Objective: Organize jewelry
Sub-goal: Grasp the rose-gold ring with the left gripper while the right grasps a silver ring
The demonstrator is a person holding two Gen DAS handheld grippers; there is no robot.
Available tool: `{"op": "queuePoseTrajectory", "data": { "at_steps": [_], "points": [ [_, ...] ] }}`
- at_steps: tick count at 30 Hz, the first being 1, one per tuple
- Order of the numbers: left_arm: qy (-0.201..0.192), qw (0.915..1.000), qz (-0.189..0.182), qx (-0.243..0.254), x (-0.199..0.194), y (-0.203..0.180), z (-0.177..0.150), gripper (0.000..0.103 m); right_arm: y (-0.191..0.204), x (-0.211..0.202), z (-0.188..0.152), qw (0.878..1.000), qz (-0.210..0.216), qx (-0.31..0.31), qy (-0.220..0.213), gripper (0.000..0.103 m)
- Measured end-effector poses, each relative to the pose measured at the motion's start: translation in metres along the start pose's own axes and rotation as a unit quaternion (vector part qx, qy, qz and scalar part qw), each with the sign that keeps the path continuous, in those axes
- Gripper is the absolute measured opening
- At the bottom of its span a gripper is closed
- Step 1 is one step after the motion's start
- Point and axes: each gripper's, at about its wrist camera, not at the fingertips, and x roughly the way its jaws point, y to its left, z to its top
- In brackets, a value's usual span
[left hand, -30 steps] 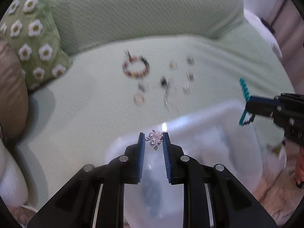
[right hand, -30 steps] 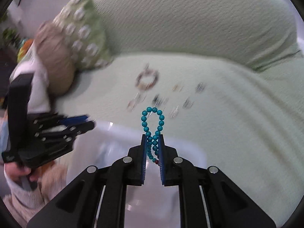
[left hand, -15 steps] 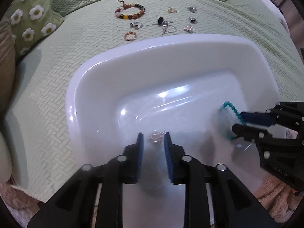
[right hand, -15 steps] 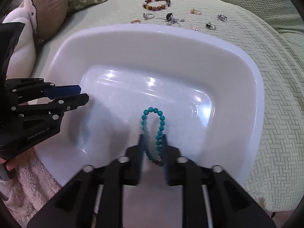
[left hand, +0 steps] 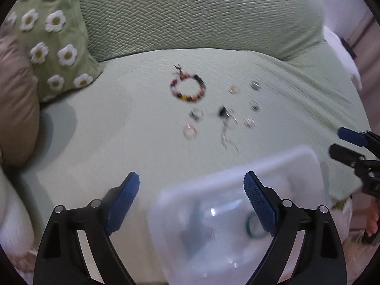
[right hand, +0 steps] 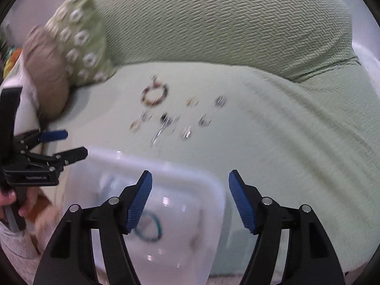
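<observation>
My left gripper (left hand: 191, 187) is open and empty above the near edge of a white plastic basin (left hand: 237, 163). My right gripper (right hand: 190, 185) is open and empty above the same basin (right hand: 166, 166). A teal bead bracelet (right hand: 149, 228) lies inside the basin; it also shows in the left wrist view (left hand: 253, 228). A small blurred item (left hand: 211, 234) lies beside it. On the green sofa seat beyond lie a multicoloured bead bracelet (left hand: 187, 90), a pink ring (left hand: 190, 130) and several small rings and earrings (left hand: 249, 109), all blurred.
A daisy-print green cushion (left hand: 52, 35) and a tan cushion (left hand: 16, 99) sit at the left. The sofa backrest (left hand: 190, 16) rises behind the jewelry. The other gripper shows at the right edge (left hand: 351, 147) and at the left edge (right hand: 47, 149).
Both grippers have opened and let go: the teal bracelet and the small pearl piece now lie in the basin. Both grippers have lifted and tilted up toward the sofa.
</observation>
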Motion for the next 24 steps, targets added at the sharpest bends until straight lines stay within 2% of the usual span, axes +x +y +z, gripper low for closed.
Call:
{"op": "queuePoseTrajectory", "data": {
  "at_steps": [2,5,7,12,16,19,22,24],
  "points": [
    [0.021,0.9996,0.002,-0.015,0.028,0.006,0.024,0.085,-0.011,0.024,0.025,1.0,-0.006,0.018,0.011,0.066],
    [0.048,0.9986,0.01,-0.021,0.061,0.008,0.038,0.085,-0.025,0.062,0.053,0.998,-0.01,0.048,0.034,0.066],
    [0.069,0.9973,0.014,-0.019,0.088,0.009,0.047,0.085,-0.032,0.079,0.06,0.997,-0.012,0.062,0.046,0.066],
    [0.092,0.9954,0.026,-0.01,0.119,0.009,0.056,0.082,-0.041,0.096,0.058,0.995,-0.012,0.075,0.059,0.066],
    [0.108,0.9936,0.031,-0.008,0.137,0.01,0.057,0.057,-0.042,0.101,0.053,0.995,-0.009,0.071,0.066,0.066],
    [0.103,0.9935,0.049,0.008,0.14,0.006,0.057,0.052,-0.041,0.106,0.051,0.995,-0.012,0.069,0.073,0.066],
    [0.096,0.994,0.051,0.013,0.14,0.001,0.056,0.032,-0.041,0.111,0.049,0.994,-0.02,0.068,0.078,0.066],
    [0.095,0.9941,0.05,0.013,0.138,-0.003,0.057,0.023,-0.043,0.113,0.049,0.994,-0.032,0.071,0.077,0.066]
  ]
}}
